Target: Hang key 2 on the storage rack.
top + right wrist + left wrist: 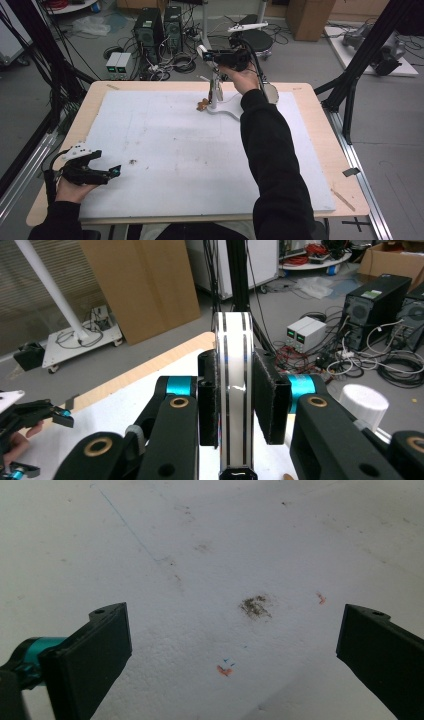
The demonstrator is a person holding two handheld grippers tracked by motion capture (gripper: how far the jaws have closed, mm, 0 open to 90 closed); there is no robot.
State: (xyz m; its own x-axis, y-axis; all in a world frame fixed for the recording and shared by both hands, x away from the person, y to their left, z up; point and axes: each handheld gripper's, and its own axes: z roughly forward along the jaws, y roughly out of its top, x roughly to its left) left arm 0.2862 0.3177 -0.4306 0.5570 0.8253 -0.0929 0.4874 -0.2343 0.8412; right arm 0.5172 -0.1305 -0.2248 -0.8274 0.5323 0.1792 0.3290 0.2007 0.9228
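Observation:
My right gripper [215, 75] is raised over the far middle of the white board [165, 140], shut on a narrow white object [214, 92] that hangs upright below it. A brown bit [202, 105] and a curved white strip [226, 113] lie on the board at its foot. In the right gripper view the pads [210, 400] press both sides of this white object [233, 390], seen edge on with two thin dark lines. My left gripper [114, 171] rests low at the board's near left, its jaws wide apart with nothing between them [232, 645].
The board covers a wooden table [320, 125]; small stains [256, 606] mark it near the left gripper. A white round cap [364, 401] shows beside the right jaw. Beyond the far edge stand computer towers [159, 27], cables, a stool [257, 39], and black frame posts [350, 95].

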